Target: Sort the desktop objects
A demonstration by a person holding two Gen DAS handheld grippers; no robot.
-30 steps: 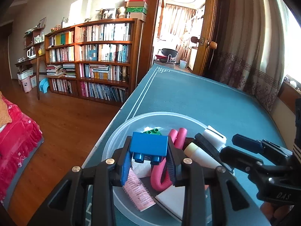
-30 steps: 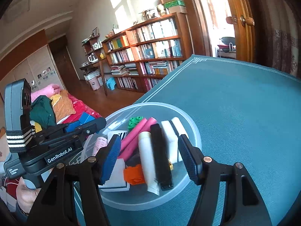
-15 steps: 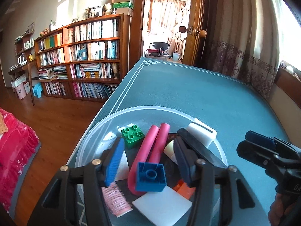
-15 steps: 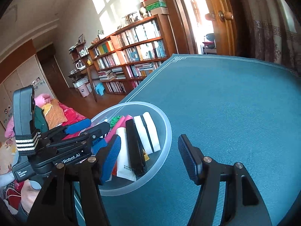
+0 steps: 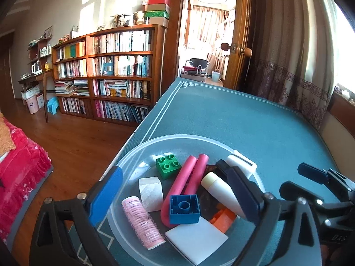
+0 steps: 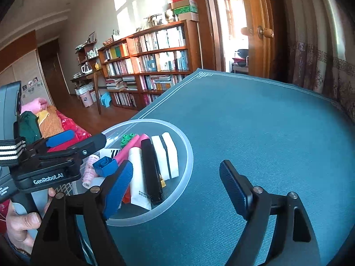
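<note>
Jaws of both grippers gape empty; blue brick (image 5: 184, 208) lies in bowl (image 5: 133, 161) between left ones.

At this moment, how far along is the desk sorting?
Nearly finished, it seems. The bowl holds the blue brick, green brick, pink roller, tube and more. Nothing is in hand: left gripper and right gripper are both open. The visible tabletop shows nothing left to collect.

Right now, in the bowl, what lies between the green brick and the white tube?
In the left wrist view, the folded pink foam roller lies between the green brick and the white tube.
</note>
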